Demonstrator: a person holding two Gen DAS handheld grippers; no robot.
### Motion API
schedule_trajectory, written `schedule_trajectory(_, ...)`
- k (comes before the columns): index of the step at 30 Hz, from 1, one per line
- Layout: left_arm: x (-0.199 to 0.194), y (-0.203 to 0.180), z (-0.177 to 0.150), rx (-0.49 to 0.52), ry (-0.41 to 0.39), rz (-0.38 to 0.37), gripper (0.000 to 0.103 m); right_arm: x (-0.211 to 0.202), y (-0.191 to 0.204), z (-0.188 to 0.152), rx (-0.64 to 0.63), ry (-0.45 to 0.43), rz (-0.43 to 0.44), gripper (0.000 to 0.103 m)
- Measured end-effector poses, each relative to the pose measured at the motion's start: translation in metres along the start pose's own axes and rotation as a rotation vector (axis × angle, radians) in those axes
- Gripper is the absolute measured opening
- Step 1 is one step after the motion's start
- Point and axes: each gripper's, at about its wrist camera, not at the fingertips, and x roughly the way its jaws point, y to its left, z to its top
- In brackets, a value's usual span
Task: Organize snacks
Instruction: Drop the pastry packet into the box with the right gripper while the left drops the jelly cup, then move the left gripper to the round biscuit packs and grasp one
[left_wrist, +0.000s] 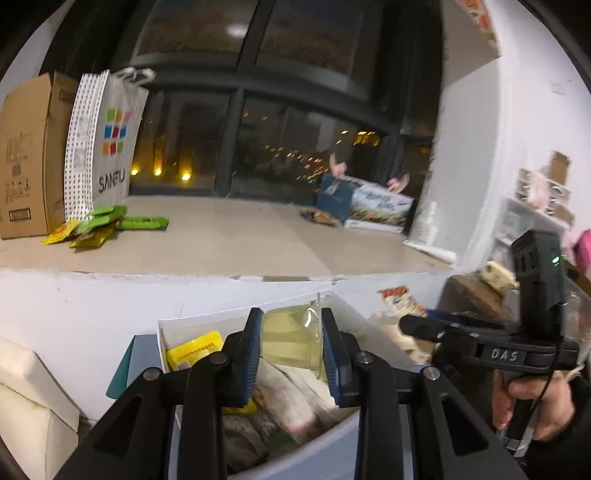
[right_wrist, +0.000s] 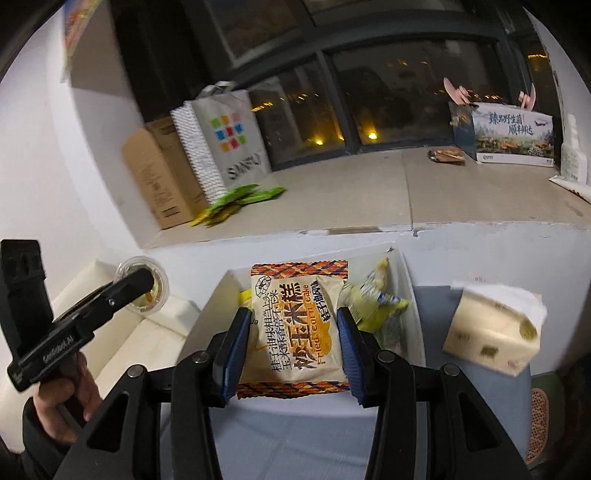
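You had both grippers loaded at this moment. Your left gripper (left_wrist: 291, 347) was clamped across a clear plastic jelly cup (left_wrist: 291, 338), its blue pads (left_wrist: 251, 354) pressing the cup's sides, and it hung above the white snack box (left_wrist: 162, 332). Your right gripper (right_wrist: 293, 350) was closed on a fried corn cake packet (right_wrist: 295, 325), held flat by its two side edges over the same box (right_wrist: 410, 295). To place these well, I'd judge you should have kept the squeeze on the cup light, since thin plastic buckles and a sealed lid may pop, and kept it level. The packet was soft, so lowering it until it rested on something before letting go would have stopped it from sliding askew. Bringing one gripper down at a time would have kept the two tools from colliding over the narrow box. By count: one jelly cup, one corn cake packet, and one box, holding at least a yellow packet (left_wrist: 194, 349) and a yellow-green wrapped snack (right_wrist: 373, 299); the rest were too blurred to count. A tissue pack (right_wrist: 491, 328) lay just right of the box. On the window ledge (left_wrist: 229, 240) sat one loose pile of green and yellow sachets (left_wrist: 107, 225), roughly half a dozen, beside one cardboard carton (left_wrist: 27, 158) and one shopping bag (left_wrist: 114, 144), with one printed gift box (right_wrist: 513, 134) at the far end.
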Motion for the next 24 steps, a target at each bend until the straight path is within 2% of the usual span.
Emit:
schedule_trajectory(5,0.047,0.004,-0.003,0.045,0.050,0.106,0.034,0.038,-0.016,0.023,0.005,0.037,-0.072,0.050)
schedule_trajectory(7,0.053,0.007,-0.006,0.038,0.061,0.134,0.050,0.049,-0.015,0.027,-0.046,0.052,-0.115,0.050)
schedule_trajectory(9,0.054,0.012,-0.008,0.006,0.055,0.144,0.101,0.059,-0.015,0.029,-0.077,0.077,-0.147,0.053)
schedule_trajectory(10,0.052,0.013,-0.008,0.000,0.044,0.148,0.103,0.062,-0.016,0.029,-0.069,0.085,-0.147,0.061)
schedule_trajectory(11,0.047,0.014,-0.009,0.008,0.028,0.153,0.103,0.064,-0.019,0.028,-0.056,0.085,-0.156,0.087)
schedule_trajectory(12,0.045,0.013,-0.009,0.017,0.032,0.155,0.103,0.064,-0.020,0.028,-0.047,0.078,-0.162,0.100)
schedule_trajectory(13,0.041,0.012,-0.009,0.027,0.029,0.153,0.103,0.062,-0.022,0.027,-0.042,0.072,-0.164,0.103)
schedule_trajectory(16,0.029,0.008,-0.010,0.041,0.023,0.160,0.103,0.058,-0.016,0.023,-0.088,0.076,-0.189,0.103)
schedule_trajectory(24,-0.013,-0.001,-0.012,0.019,-0.006,0.115,0.103,0.030,0.021,0.019,-0.214,0.013,-0.216,0.103)
